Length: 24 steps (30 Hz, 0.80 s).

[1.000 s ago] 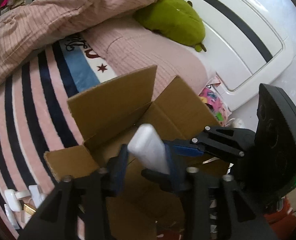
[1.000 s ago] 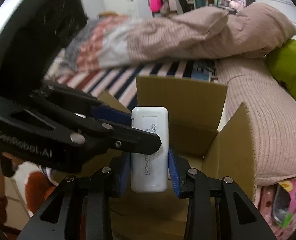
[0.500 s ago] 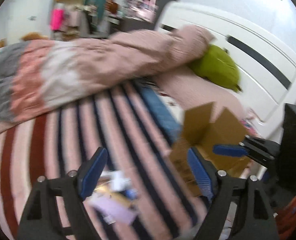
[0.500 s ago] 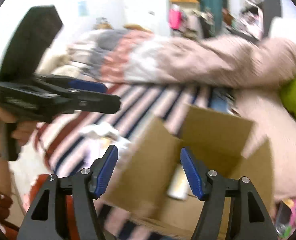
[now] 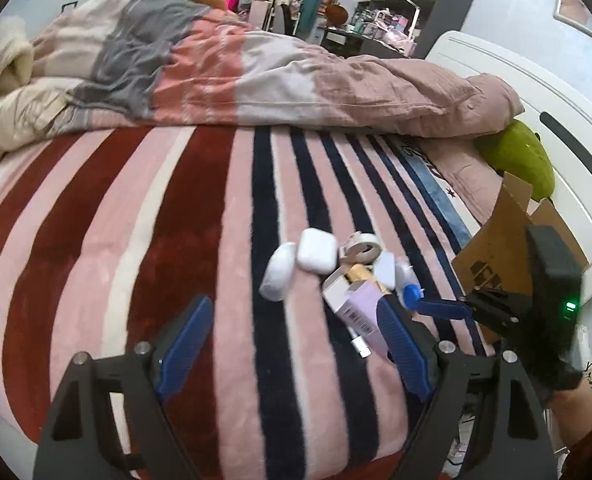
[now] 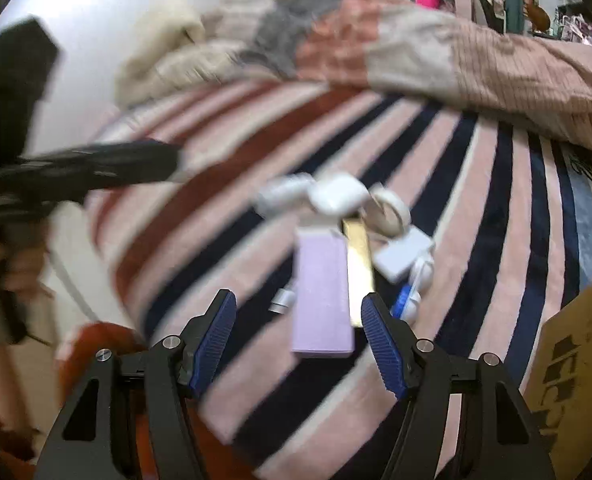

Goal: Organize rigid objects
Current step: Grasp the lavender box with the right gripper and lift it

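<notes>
The right wrist view is motion-blurred: the left gripper [image 6: 96,168] smears into a dark streak. The box [image 6: 575,356] is cut off by the frame edge. In the left wrist view, the lilac carton [image 5: 359,308] half hides a gold item [image 5: 361,274].

Even indoor light, fisheye bending at dark rims; right wrist view motion-blurred (left view sharper).

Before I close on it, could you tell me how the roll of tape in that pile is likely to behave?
The roll of tape leans on edge against its neighbours, so a nudge may tip or roll it. It looks stiff, a ring with a hollow core, and probably light. The soft striped blanket should damp rolling. The earbud case touching it may shift too.
</notes>
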Each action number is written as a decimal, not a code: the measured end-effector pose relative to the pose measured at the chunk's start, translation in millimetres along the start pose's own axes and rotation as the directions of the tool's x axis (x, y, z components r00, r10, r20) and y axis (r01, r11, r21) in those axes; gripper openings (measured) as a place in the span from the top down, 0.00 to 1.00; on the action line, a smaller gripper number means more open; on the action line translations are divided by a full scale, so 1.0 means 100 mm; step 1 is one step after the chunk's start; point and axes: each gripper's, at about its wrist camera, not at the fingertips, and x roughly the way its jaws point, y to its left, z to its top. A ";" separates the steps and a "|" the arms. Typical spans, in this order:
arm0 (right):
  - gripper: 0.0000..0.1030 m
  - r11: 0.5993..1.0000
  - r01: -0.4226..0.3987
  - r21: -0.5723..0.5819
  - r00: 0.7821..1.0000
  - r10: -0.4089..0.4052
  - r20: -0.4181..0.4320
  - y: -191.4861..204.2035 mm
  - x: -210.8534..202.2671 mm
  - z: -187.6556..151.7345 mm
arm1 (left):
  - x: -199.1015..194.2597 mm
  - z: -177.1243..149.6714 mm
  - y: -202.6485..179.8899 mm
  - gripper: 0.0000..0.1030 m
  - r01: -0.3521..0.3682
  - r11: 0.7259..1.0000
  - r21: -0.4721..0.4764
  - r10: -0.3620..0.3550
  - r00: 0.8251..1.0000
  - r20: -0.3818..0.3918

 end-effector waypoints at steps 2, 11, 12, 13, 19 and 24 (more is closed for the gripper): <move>0.42 1.000 0.010 0.006 1.000 -0.010 -0.025 -0.03 0.11 0.00 | -0.02 -0.04 0.06 0.20 0.004 1.000 -0.008 -0.004 1.000 0.006; 0.59 0.998 -0.053 0.030 0.994 0.055 -0.095 -0.04 0.31 0.14 | 0.00 -0.01 0.09 0.20 0.004 1.000 -0.024 -0.004 1.000 0.012; 0.62 0.998 -0.049 0.043 0.993 0.053 -0.109 -0.05 0.37 0.15 | -0.01 -0.02 0.08 0.20 0.002 1.000 -0.022 -0.002 1.000 0.010; 0.63 0.998 -0.041 0.051 0.992 0.047 -0.115 -0.05 0.40 0.16 | -0.01 -0.02 0.08 0.20 0.000 1.000 -0.020 0.000 1.000 0.008; 0.68 0.999 -0.037 0.020 0.999 0.038 -0.035 0.04 0.10 0.21 | -0.06 0.04 -0.09 0.20 0.104 0.995 -0.009 -0.104 0.995 -0.009; 0.68 0.995 -0.094 -0.036 0.992 0.097 0.083 0.16 -0.46 0.24 | -0.12 0.20 -0.49 0.21 0.216 0.976 0.019 -0.216 0.976 -0.002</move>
